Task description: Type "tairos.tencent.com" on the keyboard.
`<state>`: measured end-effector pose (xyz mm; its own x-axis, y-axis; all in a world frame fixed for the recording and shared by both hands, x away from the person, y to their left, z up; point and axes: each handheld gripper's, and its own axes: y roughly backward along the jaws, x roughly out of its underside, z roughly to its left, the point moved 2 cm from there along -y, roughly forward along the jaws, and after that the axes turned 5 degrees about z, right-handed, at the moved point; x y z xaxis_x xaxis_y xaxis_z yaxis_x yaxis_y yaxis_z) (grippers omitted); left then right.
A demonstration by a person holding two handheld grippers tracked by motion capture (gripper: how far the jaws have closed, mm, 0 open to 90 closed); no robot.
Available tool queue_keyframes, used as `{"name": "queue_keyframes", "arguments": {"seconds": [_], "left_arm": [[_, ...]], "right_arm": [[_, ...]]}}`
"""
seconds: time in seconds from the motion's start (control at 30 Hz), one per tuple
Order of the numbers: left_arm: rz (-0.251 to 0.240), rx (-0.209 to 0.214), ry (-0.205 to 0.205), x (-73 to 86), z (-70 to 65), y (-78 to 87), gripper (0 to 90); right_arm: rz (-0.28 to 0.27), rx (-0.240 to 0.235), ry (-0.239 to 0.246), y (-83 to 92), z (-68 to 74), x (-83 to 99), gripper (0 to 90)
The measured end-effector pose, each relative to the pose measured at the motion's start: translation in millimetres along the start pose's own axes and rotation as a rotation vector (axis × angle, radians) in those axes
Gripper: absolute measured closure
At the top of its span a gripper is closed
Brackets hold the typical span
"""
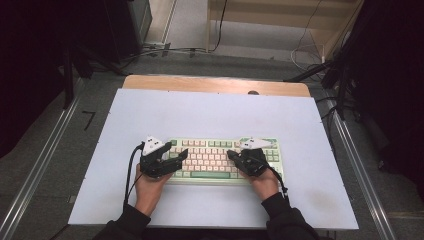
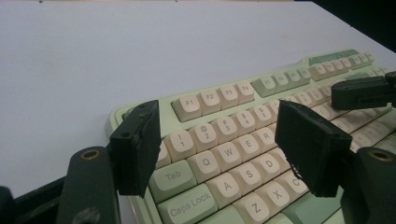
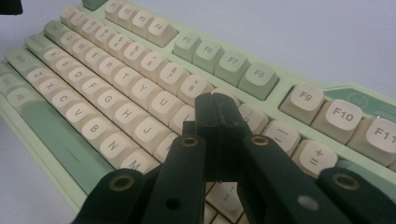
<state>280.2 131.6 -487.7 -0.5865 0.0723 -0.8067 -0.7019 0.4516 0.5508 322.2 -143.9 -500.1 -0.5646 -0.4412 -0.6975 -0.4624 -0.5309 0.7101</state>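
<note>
A mint-green keyboard (image 1: 215,160) with cream keys lies on the white mat, near its front edge. My left gripper (image 1: 176,158) hovers over the keyboard's left end. In the left gripper view its jaws (image 2: 224,140) stand wide apart above the number and letter rows of the keyboard (image 2: 233,93), with nothing between them. My right gripper (image 1: 232,155) is over the right half of the keys, and its dark tip (image 2: 359,91) reaches in at the right edge of the left gripper view. Its jaws (image 3: 215,100) are pressed together, the tip just above the keyboard (image 3: 116,79) near the 9 key.
The white mat (image 1: 210,115) covers a wooden table (image 1: 215,84) whose far edge shows beyond it. Metal rails (image 1: 40,165) run along both sides. Cables (image 1: 305,52) lie on the floor behind the table. Bare mat surrounds the keyboard on all sides.
</note>
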Motion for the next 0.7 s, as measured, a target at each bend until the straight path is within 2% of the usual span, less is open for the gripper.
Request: {"name": "queue_keyframes", "arguments": {"seconds": [0.37, 0.47, 0.53, 0.63, 0.7], "left_arm": [[0.004, 0.004, -0.002, 0.3, 0.0, -0.2, 32.1], [0.001, 0.005, -0.001, 0.1, 0.5, 0.3, 32.1], [0.000, 0.005, 0.000, 0.1, 0.8, 0.5, 32.1], [-0.001, 0.004, 0.001, 0.1, 1.0, 0.5, 32.1], [-0.001, 0.004, 0.000, 0.1, 1.0, 0.6, 32.1]], "right_arm": [[0.023, 0.007, -0.005, -3.3, 0.3, 0.8, 87.6], [-0.004, -0.003, -0.014, 2.2, 0.2, -0.9, 86.6], [-0.027, -0.018, -0.022, 7.5, 0.1, -2.2, 77.1], [-0.050, -0.037, -0.044, 14.4, -0.8, -3.3, 52.4], [-0.061, -0.042, -0.055, 17.1, -1.3, -3.6, 42.4]]}}
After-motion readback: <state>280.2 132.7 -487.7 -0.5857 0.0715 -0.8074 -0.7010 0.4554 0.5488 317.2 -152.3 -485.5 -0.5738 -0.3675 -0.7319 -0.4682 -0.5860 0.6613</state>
